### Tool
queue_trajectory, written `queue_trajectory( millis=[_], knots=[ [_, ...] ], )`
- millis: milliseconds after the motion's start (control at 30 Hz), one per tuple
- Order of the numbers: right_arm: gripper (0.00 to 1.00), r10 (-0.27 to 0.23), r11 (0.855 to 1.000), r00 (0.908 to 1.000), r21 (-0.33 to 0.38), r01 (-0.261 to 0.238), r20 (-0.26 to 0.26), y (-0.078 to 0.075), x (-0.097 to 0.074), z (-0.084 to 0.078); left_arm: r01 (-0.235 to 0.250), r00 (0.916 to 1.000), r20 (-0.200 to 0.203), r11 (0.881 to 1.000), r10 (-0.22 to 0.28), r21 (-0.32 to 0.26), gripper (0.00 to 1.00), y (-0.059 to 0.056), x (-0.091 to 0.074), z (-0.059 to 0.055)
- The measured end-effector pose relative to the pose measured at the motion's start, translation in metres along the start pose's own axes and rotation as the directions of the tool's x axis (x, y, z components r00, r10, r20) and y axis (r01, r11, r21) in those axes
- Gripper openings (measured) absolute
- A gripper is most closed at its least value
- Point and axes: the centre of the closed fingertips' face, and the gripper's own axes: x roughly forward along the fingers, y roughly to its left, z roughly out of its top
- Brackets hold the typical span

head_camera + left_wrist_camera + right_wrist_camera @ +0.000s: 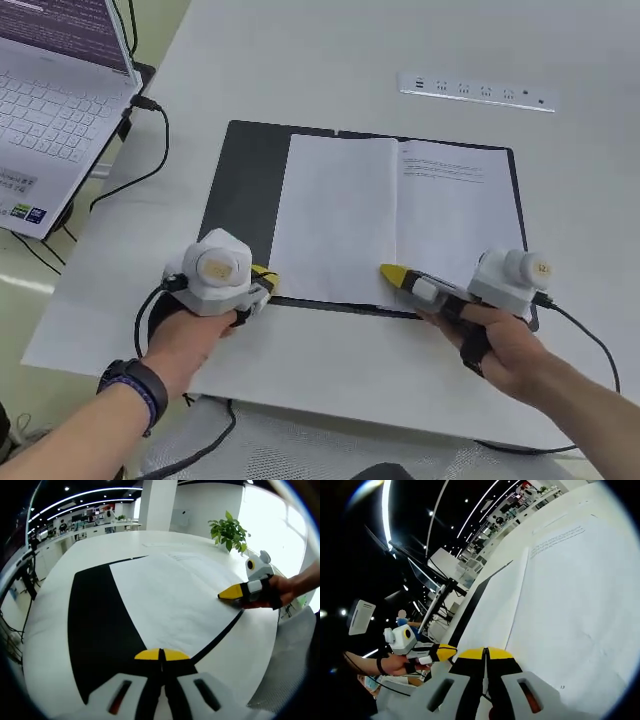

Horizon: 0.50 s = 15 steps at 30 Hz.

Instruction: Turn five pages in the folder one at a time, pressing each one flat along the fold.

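Observation:
A black folder (243, 185) lies open on the white table. Its left page (335, 215) is blank and its right page (458, 215) has a few printed lines at the top. My left gripper (262, 281) is shut with nothing between its yellow tips, low over the folder's black cover (97, 630) at the near left corner. My right gripper (390, 273) is shut too, its tips resting on the paper at the bottom of the fold (517, 605). Each gripper appears in the other's view: the right gripper (234, 592) and the left gripper (440, 652).
An open laptop (50, 90) sits at the far left with a black cable (150, 170) running toward the folder. A white power strip (477, 91) lies behind the folder. The table's near edge (330, 420) is close to my hands. A potted plant (229, 530) stands beyond the table.

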Motion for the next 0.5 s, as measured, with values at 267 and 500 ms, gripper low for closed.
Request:
queue_trajectory(
  millis=[267, 500],
  knots=[
    [0.00, -0.017, 1.000, 0.9999, 0.004, 0.017, 0.004, -0.008, -0.005, -0.006, -0.024, 0.9997, 0.009, 1.000, 0.024, 0.006, 0.00, -0.001, 0.000, 0.000],
    [0.00, -0.026, 1.000, 0.9996, 0.014, 0.025, 0.013, -0.011, -0.009, -0.013, -0.022, 0.9997, 0.010, 1.000, 0.022, -0.013, 0.00, 0.000, -0.001, -0.001]
  ],
)
